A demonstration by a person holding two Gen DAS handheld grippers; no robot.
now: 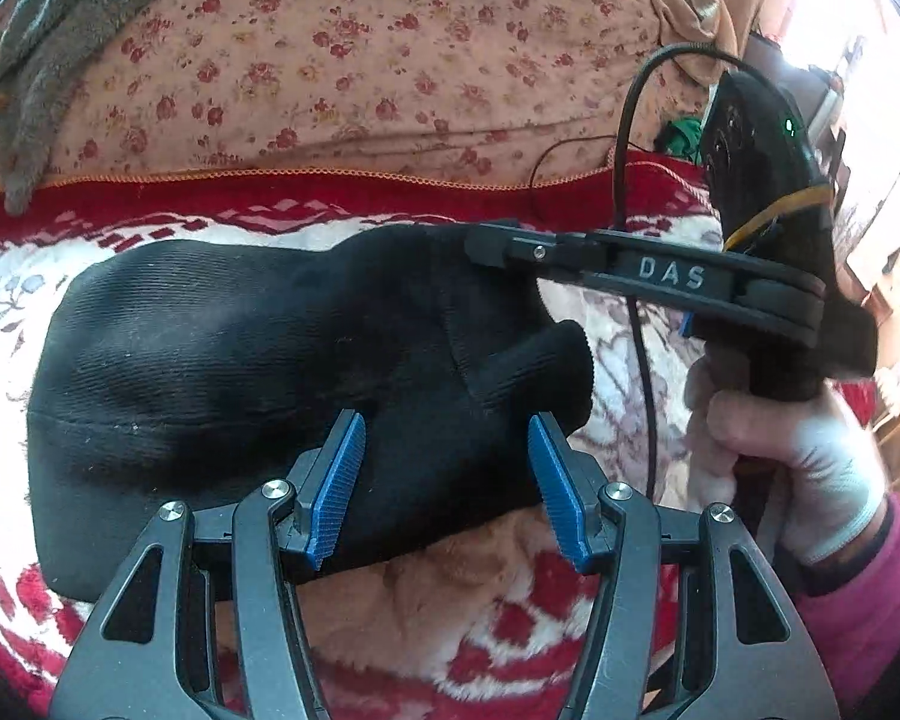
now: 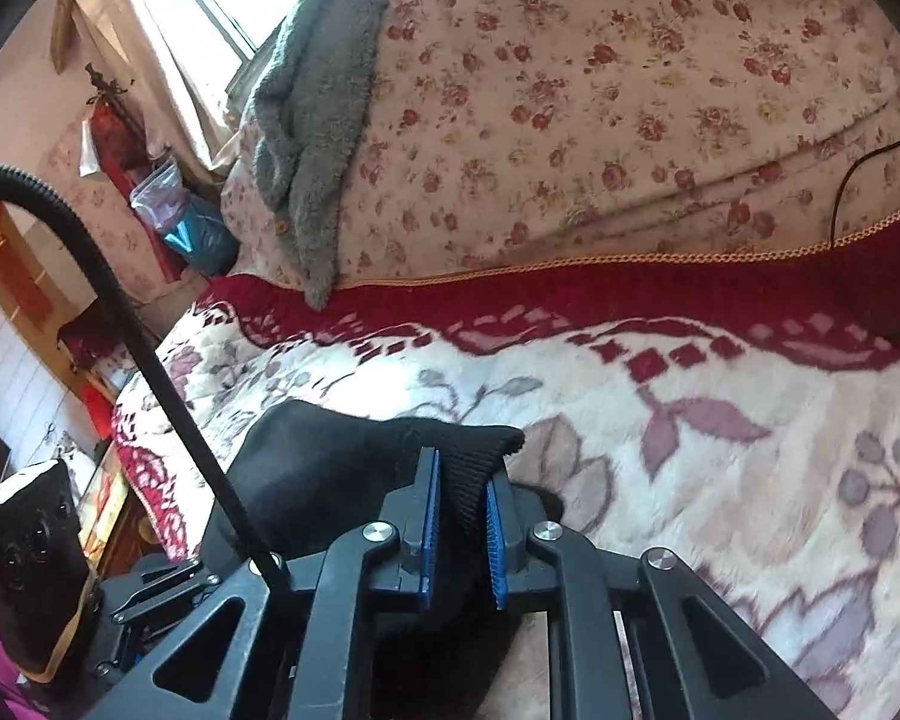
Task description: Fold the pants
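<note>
Right gripper [image 2: 461, 516] is clamped on black pants [image 1: 258, 360] mid-blanket [image 2: 720, 420]; left gripper [image 1: 447, 480] is held wide open, empty.

We're in a bedroom at home: a bed [image 2: 720, 420] spread with a red-and-cream floral blanket [image 1: 150, 252], a rose-print quilt [image 2: 600, 90] heaped behind it, a grey fleece throw [image 2: 312, 120] draped over that. Daylight pours through a curtained window [image 2: 198, 12], with wooden furniture [image 2: 24, 282] along the wall.
</note>
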